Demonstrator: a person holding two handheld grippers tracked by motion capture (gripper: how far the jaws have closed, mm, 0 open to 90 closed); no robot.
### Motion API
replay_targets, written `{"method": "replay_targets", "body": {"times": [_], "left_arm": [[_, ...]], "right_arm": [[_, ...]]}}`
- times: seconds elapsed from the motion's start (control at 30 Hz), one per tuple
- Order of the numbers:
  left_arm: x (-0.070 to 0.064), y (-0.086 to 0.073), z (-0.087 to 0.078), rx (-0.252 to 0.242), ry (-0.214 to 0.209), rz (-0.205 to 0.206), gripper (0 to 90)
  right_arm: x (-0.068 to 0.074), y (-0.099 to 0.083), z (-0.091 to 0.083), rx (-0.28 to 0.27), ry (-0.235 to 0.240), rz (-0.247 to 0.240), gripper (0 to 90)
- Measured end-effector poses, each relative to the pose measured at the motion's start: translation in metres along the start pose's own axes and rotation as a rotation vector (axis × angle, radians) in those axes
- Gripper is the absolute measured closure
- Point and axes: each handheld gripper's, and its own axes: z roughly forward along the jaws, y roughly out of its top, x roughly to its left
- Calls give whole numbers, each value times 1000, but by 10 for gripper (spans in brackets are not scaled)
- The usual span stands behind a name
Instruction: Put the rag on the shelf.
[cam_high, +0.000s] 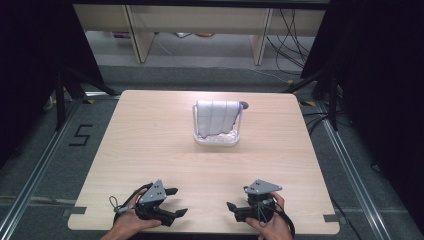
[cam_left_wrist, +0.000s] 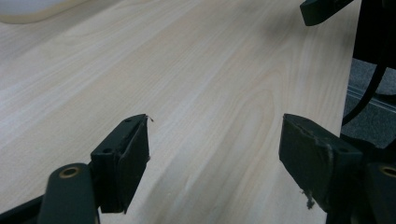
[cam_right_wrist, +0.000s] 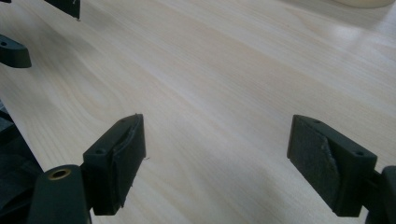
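Observation:
A pale folded cloth (cam_high: 216, 116) hangs over a small white rack (cam_high: 217, 140) at the back middle of the wooden table (cam_high: 150, 140). Both grippers rest low near the front edge, far from the rack. My left gripper (cam_high: 178, 201) points right with its jaws wide apart and nothing between them; in its own view, the left gripper (cam_left_wrist: 215, 123) frames bare wood. My right gripper (cam_high: 236, 198) points left toward it, also open and empty; the right gripper (cam_right_wrist: 217, 122) in its own view frames bare wood too. The two sets of tips are a short gap apart.
The table's front edge runs just behind the person's hands (cam_high: 132, 225). A floor mark "5" (cam_high: 80, 135) lies to the left. Shelf legs (cam_high: 260, 45) and cables (cam_high: 290, 45) stand beyond the far edge, with dark curtains on both sides.

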Motion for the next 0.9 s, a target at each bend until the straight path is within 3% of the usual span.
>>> {"method": "replay_targets", "body": {"times": [0.03, 0.07, 0.17, 0.3, 0.33, 0.4, 0.5, 0.57, 0.7, 0.8, 0.83, 0.9], "left_arm": [[-1, -1, 1, 4, 14, -15, 238], [-2, -1, 2, -17, 3, -15, 237], [-2, -1, 3, -12, -8, -20, 235], [-2, -1, 3, -14, 4, -29, 233], [1, -1, 2, 2, 8, 13, 233], [0, -1, 3, -23, -1, -19, 232], [1, -1, 2, -6, 3, -6, 231], [1, -1, 2, -11, 10, -9, 231], [0, -2, 4, -25, 12, -17, 231], [1, -2, 4, -11, -1, -35, 230], [3, -2, 4, -7, 9, 0, 230], [2, -3, 5, -15, 13, -17, 230]], "right_arm": [[1, -1, -1, 3, -5, -1, 198], [1, -2, -1, 5, 1, 3, 199], [0, -3, -2, 3, -5, 2, 199], [2, -4, 0, 8, -4, 11, 199], [1, -4, 0, 11, -7, -9, 199], [3, -4, 1, 15, -4, -5, 200], [3, -4, 2, 16, -6, -27, 200], [5, -4, 2, 26, -2, -6, 201], [3, -4, 3, 20, -9, -29, 201], [4, -4, 2, 28, -8, -6, 201], [4, -4, 2, 26, -8, -11, 201], [3, -4, 3, 27, -10, -17, 201]]}}
